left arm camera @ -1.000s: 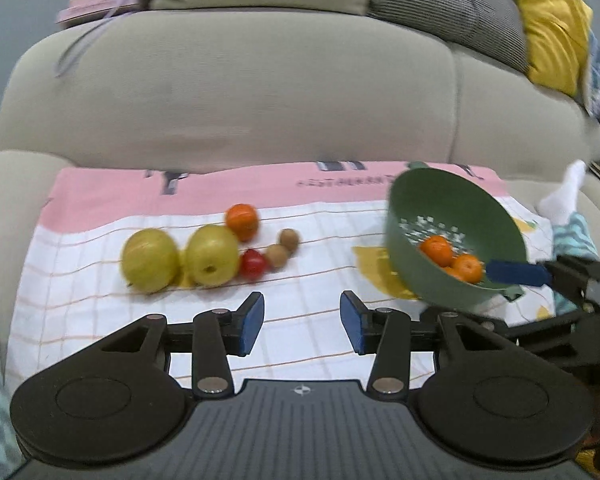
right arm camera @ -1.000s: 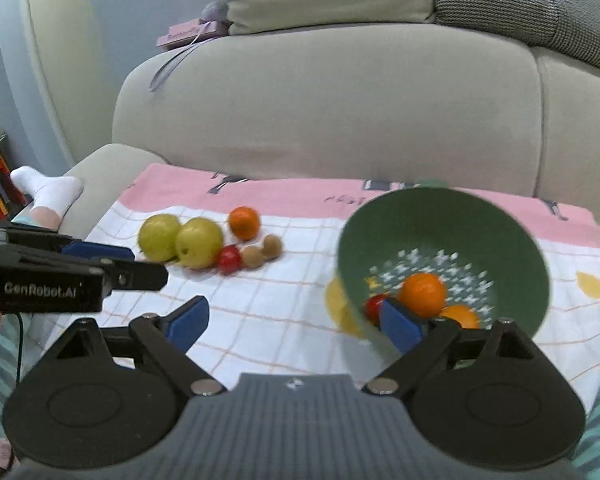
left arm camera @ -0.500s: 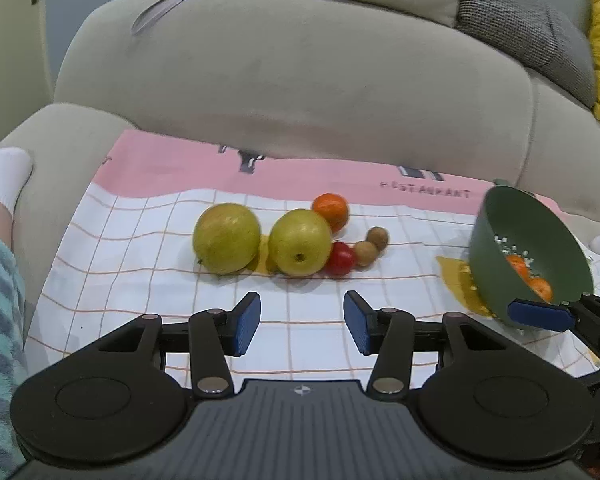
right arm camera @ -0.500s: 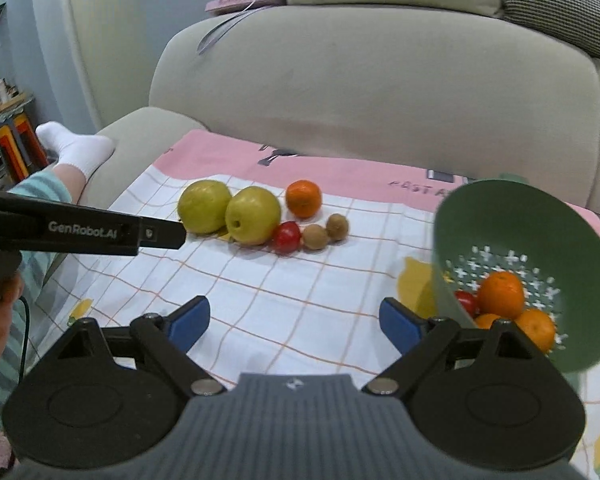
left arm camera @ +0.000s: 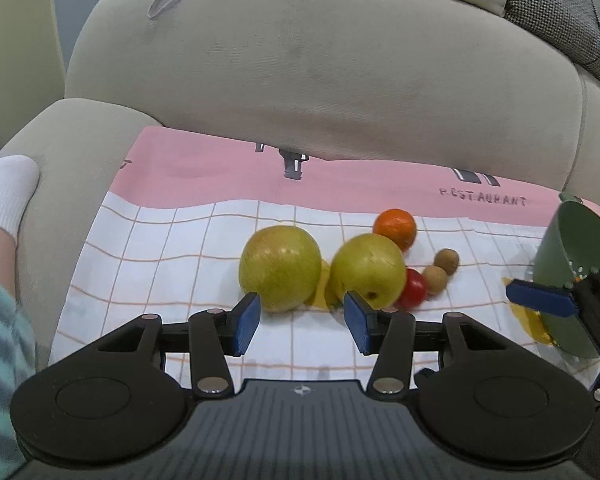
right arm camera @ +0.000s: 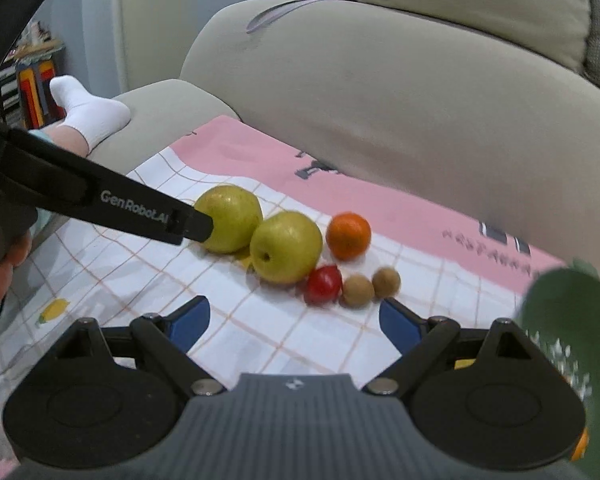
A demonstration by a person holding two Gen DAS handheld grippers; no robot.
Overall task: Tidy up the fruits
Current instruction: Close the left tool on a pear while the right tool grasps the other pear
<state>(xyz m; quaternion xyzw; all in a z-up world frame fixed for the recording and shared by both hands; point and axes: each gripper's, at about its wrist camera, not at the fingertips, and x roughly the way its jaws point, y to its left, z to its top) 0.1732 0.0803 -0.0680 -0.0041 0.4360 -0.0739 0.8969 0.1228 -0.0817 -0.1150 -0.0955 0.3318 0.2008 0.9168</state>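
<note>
I've swung both tongs toward the fruit row. Left tongs [left arm camera: 300,322], just widened and empty, frame the round yellow-green apple [left arm camera: 280,266]; right tongs [right arm camera: 294,322] gape empty beside the tilted green plastic colander [right arm camera: 576,360].

Left gripper [left arm camera: 300,326]: we see a black body with ribbed grey top, two round discs, silver pivot screws and blue pads.
Right gripper [right arm camera: 294,322]: we see the same black build, blue pads and a small round emblem.
Marking: we read white "GenRobot.AI" lettering along the left gripper's black finger [right arm camera: 140,210].
Clothing: we note a white sock [right arm camera: 88,110] and a teal striped garment [left arm camera: 0,356].
</note>
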